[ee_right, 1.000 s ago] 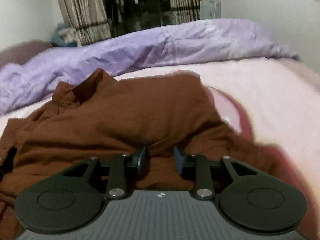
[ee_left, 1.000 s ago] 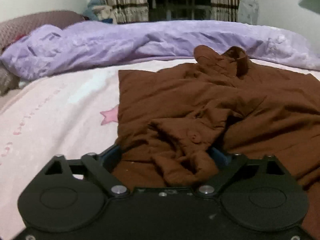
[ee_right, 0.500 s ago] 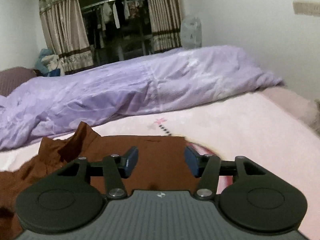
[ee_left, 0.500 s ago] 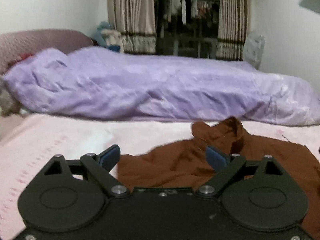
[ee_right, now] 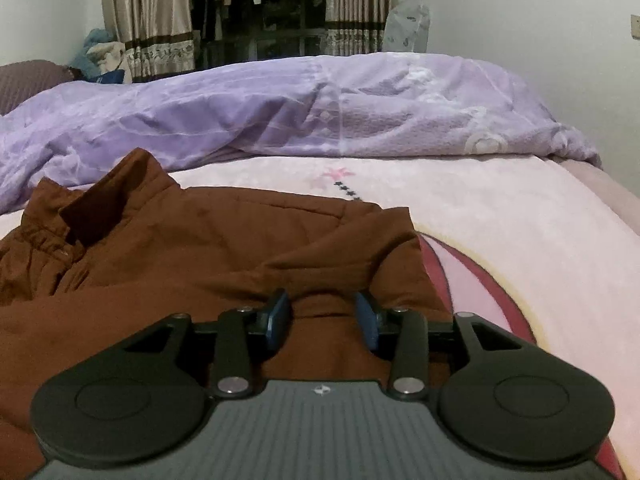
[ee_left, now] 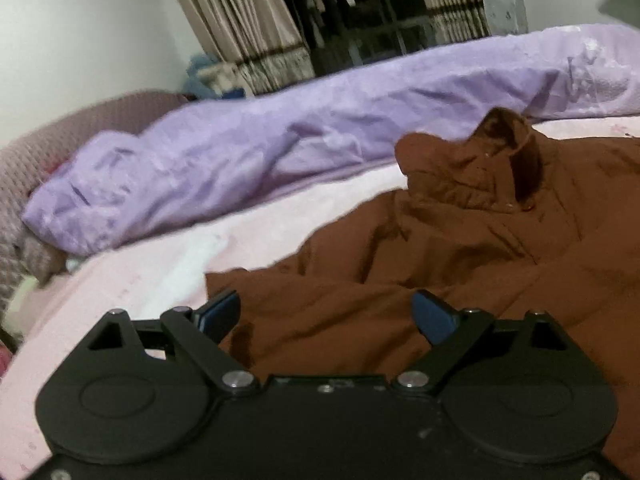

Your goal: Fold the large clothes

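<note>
- A large rust-brown cotton shirt [ee_right: 200,248] lies rumpled and spread on the pink bedsheet [ee_right: 500,216].
- Its stiff collar [ee_left: 516,148] stands upright, toward the purple duvet [ee_right: 320,112].

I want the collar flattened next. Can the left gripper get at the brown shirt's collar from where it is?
Probably yes. The left gripper is open above the brown shirt, and only flat cloth lies between it and the raised collar.

Left wrist view motion-blurred. Brown garment [ee_left: 460,272] cut off at right edge; its near part hidden behind left gripper [ee_left: 326,316].
</note>
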`<state>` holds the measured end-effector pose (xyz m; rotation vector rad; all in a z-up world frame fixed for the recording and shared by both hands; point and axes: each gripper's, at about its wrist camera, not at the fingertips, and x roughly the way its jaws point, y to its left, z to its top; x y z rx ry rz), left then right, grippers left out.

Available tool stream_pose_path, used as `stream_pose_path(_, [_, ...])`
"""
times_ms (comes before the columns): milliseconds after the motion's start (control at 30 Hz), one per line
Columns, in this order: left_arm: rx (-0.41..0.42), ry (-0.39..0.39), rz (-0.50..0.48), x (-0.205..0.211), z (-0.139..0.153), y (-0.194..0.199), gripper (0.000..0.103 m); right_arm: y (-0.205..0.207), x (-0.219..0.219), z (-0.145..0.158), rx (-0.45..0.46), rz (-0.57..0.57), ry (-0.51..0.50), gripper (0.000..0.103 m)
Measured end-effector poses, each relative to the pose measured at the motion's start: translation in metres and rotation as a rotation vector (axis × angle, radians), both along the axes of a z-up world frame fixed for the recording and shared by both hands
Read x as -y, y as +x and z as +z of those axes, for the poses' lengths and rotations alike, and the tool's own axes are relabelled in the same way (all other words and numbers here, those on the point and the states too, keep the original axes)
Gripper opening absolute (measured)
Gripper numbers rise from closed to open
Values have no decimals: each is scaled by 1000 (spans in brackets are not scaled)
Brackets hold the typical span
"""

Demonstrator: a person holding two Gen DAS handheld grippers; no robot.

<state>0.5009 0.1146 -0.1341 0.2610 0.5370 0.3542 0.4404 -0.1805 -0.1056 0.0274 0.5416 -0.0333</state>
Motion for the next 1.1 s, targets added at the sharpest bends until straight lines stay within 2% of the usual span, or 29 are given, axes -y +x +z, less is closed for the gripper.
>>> stream_pose_path(33, [12,9,2,1,2,-2,95,1,-2,0,1,0,-10,57])
stream_pose_path(100, [49,-39,5,-3,12,-14,95,-1,-6,0,3,3,-28,72])
stream_pose_path(133, [73,-89,-3,-7,19,-19,95,-3,-8,0,8,2,-35,75])
stream_pose_path(200, [136,-230,-63,-15,37,-34,95,-4,-9,1,15,0,-41,92])
stream_pose_path(233, [163,-314,-110,-18,43,-40,95,-4,-9,1,14,-1,-46,95])
stream_pose_path(300, [159,-428,-201,-20,43,-42,95,-2,-10,1,2,-15,-58,100])
stream_pose_path(333, [142,-446,-241,-18,39,-39,96,-1,-10,0,-4,-24,-64,102])
stream_pose_path(367, [93,-412,-246,-13,30,-32,97,-1,-10,0,-7,-36,-72,103])
stream_pose_path(433, [-50,-265,-134,-3,8,-10,97,-3,-11,0,-3,-59,-96,103])
stream_pose_path(467, [-115,-219,-97,2,-3,1,97,-5,-13,0,6,-68,-112,103])
stream_pose_path(500, [-89,-216,-100,3,-2,-1,97,-5,-15,-1,7,-75,-132,103])
stream_pose_path(600, [-81,-191,-102,6,-2,-2,97,-3,-20,-2,-1,-73,-181,103])
stream_pose_path(667, [-71,-188,-102,6,-1,-4,97,-4,-16,-3,3,-61,-152,103])
stream_pose_path(733, [-24,-201,-102,3,6,-16,95,-7,-7,1,2,16,-67,103])
stream_pose_path(800, [25,-265,-87,-3,29,-35,95,-16,1,13,-28,95,40,103])
stream_pose_path(867, [120,-391,-127,-8,53,-63,95,-36,1,28,2,160,158,103])
stream_pose_path(933, [137,-465,-169,-2,64,-82,95,-59,-8,38,32,254,246,103])
stream_pose_path(967, [134,-461,-180,3,64,-87,95,-68,-15,40,34,280,261,103])
stream_pose_path(1033, [120,-388,-184,17,53,-93,95,-77,-30,34,17,309,260,103])
stream_pose_path(1100, [50,-313,-152,26,27,-86,95,-75,-42,16,-19,298,211,103])
